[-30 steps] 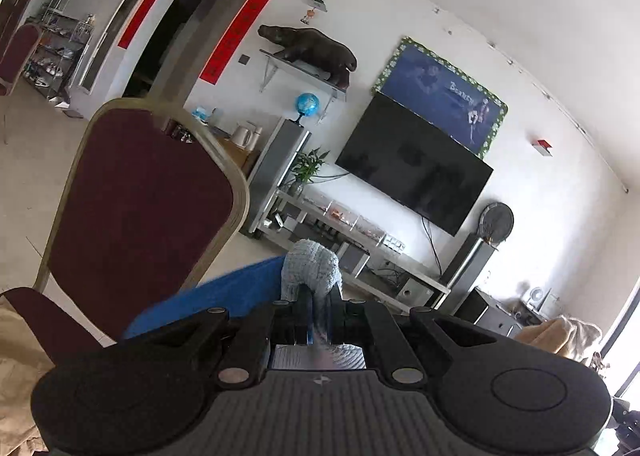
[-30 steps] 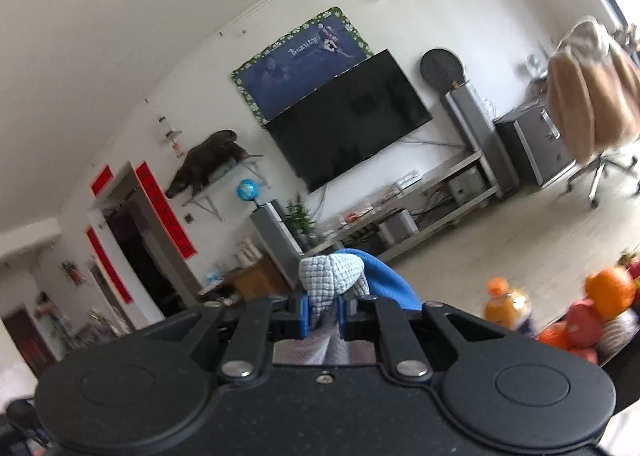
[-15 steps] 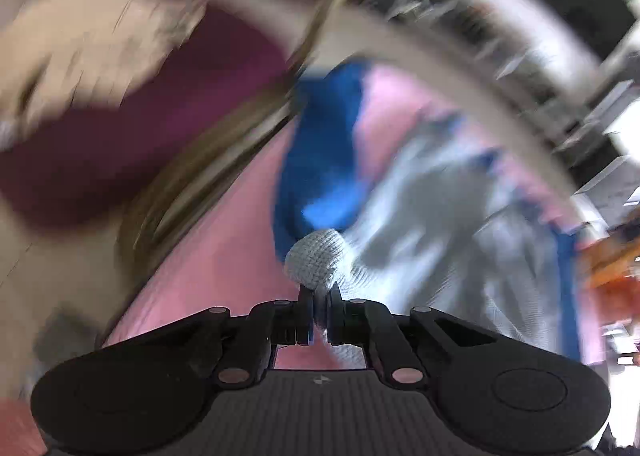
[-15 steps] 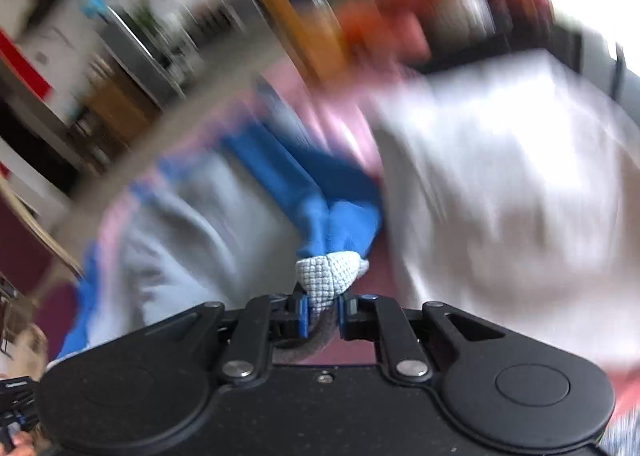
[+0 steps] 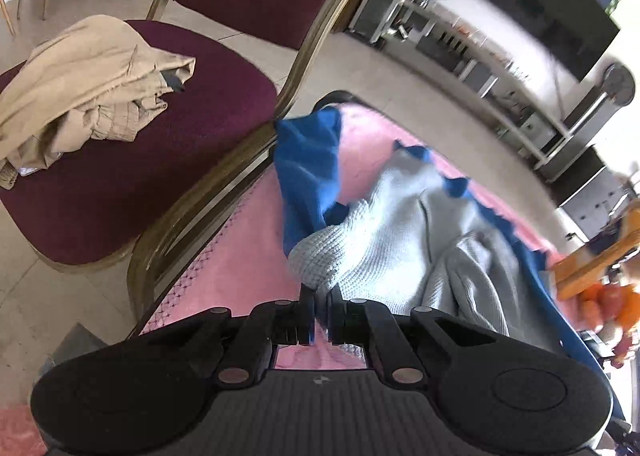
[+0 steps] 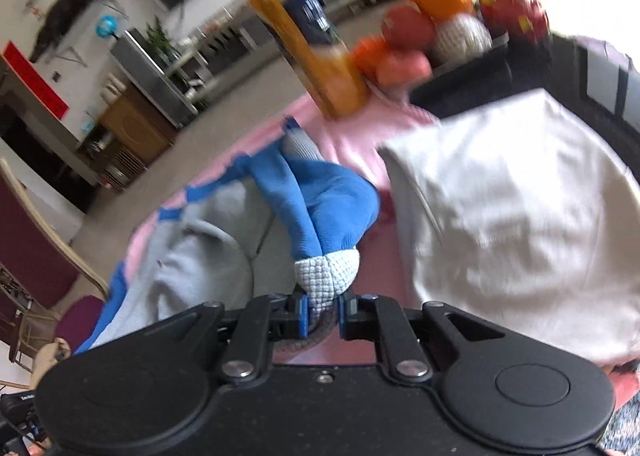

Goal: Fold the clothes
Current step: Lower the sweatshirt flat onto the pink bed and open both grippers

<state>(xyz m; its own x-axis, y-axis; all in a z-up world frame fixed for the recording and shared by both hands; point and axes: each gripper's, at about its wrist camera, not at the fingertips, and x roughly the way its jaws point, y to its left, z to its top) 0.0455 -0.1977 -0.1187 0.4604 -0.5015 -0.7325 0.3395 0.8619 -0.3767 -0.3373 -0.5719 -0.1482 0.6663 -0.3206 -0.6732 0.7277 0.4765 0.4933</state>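
Both tongs, the left gripper (image 5: 319, 310) and right gripper (image 6: 323, 312), pinch the grey-and-blue knitted sweater (image 5: 404, 223), which sprawls toward twelve o'clock across the pink tablecloth (image 5: 240, 256).

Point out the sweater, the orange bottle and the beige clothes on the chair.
sweater (image 5: 400, 223), left wrist view, grey knit body.
orange bottle (image 6: 320, 55), right wrist view, lower body.
beige clothes (image 5: 84, 71), left wrist view, middle of the pile.

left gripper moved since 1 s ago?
Yes. The left gripper has swung downward: it faced the wall TV before; now it looks down over the pink tablecloth beside the chair, jaws shut on the sweater.
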